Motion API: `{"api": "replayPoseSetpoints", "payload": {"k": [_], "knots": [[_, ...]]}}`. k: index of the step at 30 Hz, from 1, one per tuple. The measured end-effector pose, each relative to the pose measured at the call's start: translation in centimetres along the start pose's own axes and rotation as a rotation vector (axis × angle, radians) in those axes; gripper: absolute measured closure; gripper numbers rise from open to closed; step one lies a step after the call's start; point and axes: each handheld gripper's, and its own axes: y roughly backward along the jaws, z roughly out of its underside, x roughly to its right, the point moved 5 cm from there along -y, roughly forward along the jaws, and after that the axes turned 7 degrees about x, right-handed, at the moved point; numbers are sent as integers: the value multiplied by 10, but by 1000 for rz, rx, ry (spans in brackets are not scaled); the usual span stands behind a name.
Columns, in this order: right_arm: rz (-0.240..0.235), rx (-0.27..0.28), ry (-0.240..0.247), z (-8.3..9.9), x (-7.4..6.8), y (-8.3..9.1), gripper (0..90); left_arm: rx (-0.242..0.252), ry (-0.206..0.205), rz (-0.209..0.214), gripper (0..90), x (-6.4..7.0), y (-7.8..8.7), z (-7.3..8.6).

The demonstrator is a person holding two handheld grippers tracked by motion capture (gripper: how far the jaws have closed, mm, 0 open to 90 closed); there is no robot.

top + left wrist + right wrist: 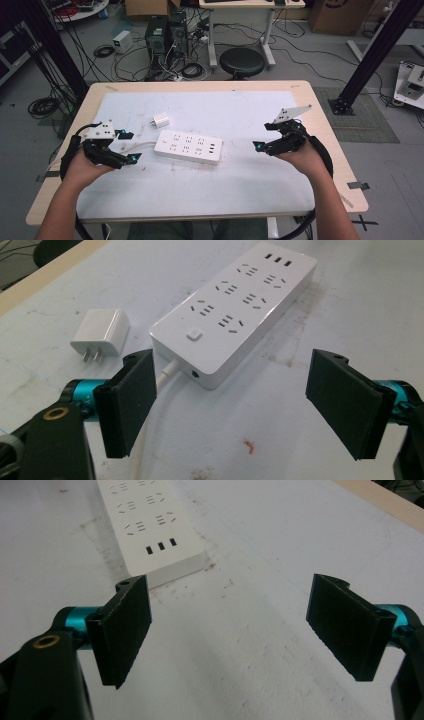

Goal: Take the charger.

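A white power strip (189,146) lies flat in the middle of the table, its sockets facing up, and its white cable (167,372) leaves from the end nearest my left gripper. A small white plug-in charger (160,120) lies on its side just behind the strip, apart from it. My left gripper (129,146) hovers to the left of the strip, open and empty. In the left gripper view the strip (235,305) and the charger (101,332) lie ahead of the gripper (235,400). My right gripper (264,136) is open to the right of the strip (150,525), with nothing between its fingers (230,630).
A scuffed white sheet (240,180) covers most of the wooden table (320,125). On the floor beyond the far edge are a black stool (242,62), computer towers (165,32) and tangled cables. Black frame posts stand at both sides.
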Motion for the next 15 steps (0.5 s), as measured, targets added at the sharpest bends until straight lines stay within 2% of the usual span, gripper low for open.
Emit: {"api": "replayPoseSetpoints", "payload": {"k": [8,11,13,14,15], "knots": [[-3,-4,0,1,-2,0,186,1,12,-28,203,-8,1,-8],[-4,-6,2,2,-3,-1,186,1,14,-41,203,-16,-3,-14],[-2,-6,2,2,-3,-1,186,-18,21,-55,203,-24,-8,-16],[-3,0,2,2,-3,-1,186,-63,14,-97,203,-35,-15,-18],[-3,0,2,2,-3,-1,186,-63,14,-97,200,-35,-15,-18]]}}
